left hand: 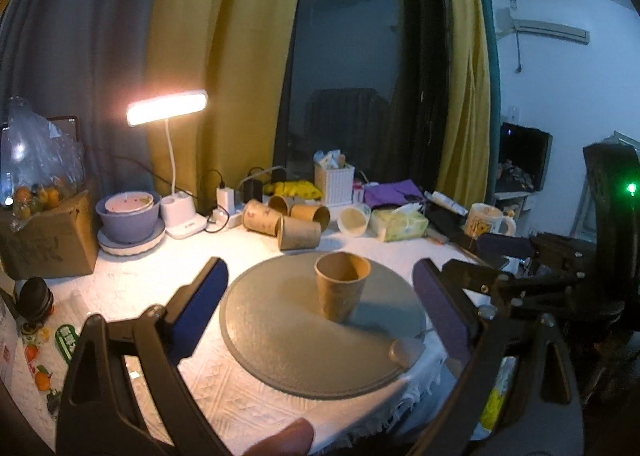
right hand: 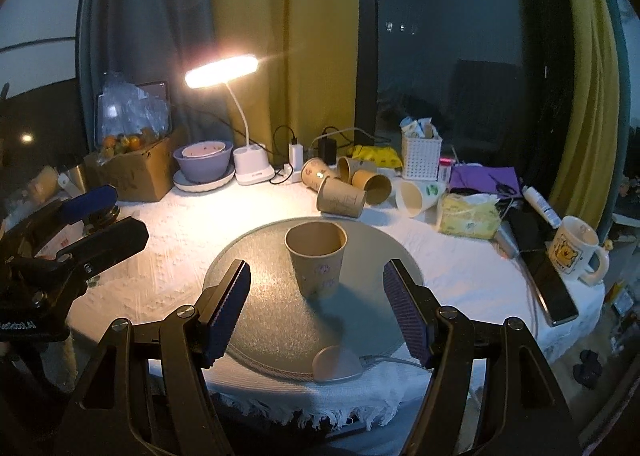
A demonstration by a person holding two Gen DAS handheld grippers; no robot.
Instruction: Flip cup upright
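A brown paper cup (left hand: 341, 285) stands upright, mouth up, on a round grey mat (left hand: 280, 340) on the white tablecloth. It also shows in the right wrist view (right hand: 317, 258) on the mat (right hand: 264, 320). My left gripper (left hand: 320, 296) is open and empty, its blue pads wide apart on either side of the cup, nearer to me. My right gripper (right hand: 316, 292) is open and empty, its pads short of the cup and not touching it. The right gripper also shows at the right edge of the left wrist view (left hand: 516, 256).
Several paper cups (right hand: 344, 188) lie on their sides behind the mat. A lit desk lamp (right hand: 221, 70), purple bowl (right hand: 202, 166), cardboard box (right hand: 136, 172), white basket (right hand: 421, 156), tissue pack (right hand: 468, 216) and mug (right hand: 574, 250) ring the table. A small grey disc (right hand: 335, 364) sits at the mat's near edge.
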